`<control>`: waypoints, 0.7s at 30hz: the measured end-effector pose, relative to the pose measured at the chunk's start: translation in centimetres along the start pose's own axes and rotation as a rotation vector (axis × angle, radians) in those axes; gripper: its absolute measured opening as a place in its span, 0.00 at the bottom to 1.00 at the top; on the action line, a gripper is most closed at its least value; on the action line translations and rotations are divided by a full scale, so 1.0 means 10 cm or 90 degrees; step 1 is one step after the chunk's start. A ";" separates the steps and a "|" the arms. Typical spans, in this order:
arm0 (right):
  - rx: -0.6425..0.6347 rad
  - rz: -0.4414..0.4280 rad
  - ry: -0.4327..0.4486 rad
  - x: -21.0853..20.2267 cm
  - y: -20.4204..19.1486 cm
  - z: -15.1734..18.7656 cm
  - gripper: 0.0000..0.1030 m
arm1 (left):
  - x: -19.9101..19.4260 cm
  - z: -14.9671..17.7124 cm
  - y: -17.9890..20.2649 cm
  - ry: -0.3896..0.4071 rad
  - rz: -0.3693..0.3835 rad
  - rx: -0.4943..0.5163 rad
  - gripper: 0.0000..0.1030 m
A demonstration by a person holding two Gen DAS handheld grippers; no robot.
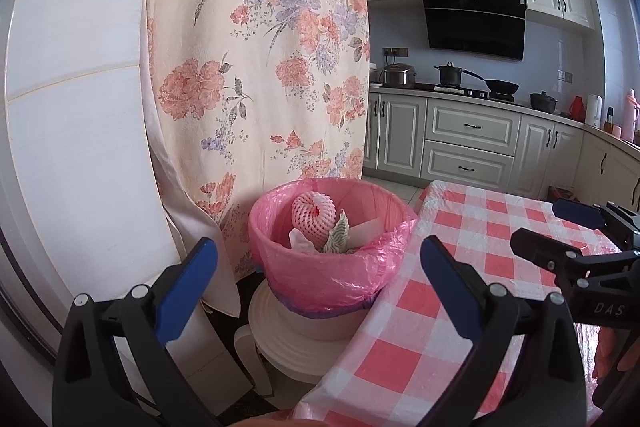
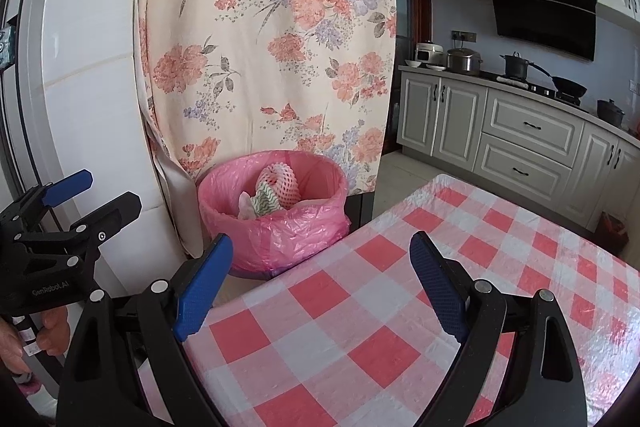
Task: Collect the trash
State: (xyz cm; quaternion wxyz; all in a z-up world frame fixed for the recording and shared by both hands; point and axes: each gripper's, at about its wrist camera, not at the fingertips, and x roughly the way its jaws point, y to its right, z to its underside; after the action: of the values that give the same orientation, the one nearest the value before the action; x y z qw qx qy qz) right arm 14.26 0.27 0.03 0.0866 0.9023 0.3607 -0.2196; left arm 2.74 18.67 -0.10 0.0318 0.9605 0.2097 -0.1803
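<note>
A waste bin lined with a pink bag (image 1: 332,267) (image 2: 280,231) stands on a white stool (image 1: 280,339) at the left end of the table. Inside lie a pink foam fruit net (image 1: 314,217) (image 2: 280,187), a green-and-white patterned wrapper (image 1: 338,237) (image 2: 264,203) and crumpled white paper (image 1: 368,229). My left gripper (image 1: 318,259) is open and empty, just in front of the bin; it also shows in the right wrist view (image 2: 104,193). My right gripper (image 2: 322,255) is open and empty above the table edge; it also shows in the left wrist view (image 1: 540,227).
The table carries a pink-and-white checked cloth (image 1: 460,307) (image 2: 380,327). A floral curtain (image 1: 260,47) (image 2: 268,27) hangs behind the bin, beside a white wall (image 1: 80,107). Kitchen cabinets (image 1: 468,143) (image 2: 520,139) with pots on the counter stand at the back right.
</note>
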 end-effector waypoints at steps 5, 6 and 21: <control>0.003 0.001 0.000 0.00 0.02 0.00 0.82 | 0.00 -0.01 0.00 0.001 0.000 0.002 0.96; 0.003 0.000 0.000 -0.01 0.02 0.00 0.82 | 0.01 -0.01 0.01 0.001 0.001 0.003 0.96; 0.002 0.000 -0.002 -0.01 0.03 0.00 0.82 | 0.00 -0.02 0.03 0.005 0.005 0.000 0.96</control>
State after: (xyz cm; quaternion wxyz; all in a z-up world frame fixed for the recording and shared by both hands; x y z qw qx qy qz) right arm 14.41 0.02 0.03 0.0853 0.9021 0.3604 -0.2216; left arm 2.95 18.49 0.10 0.0317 0.9619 0.2062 -0.1766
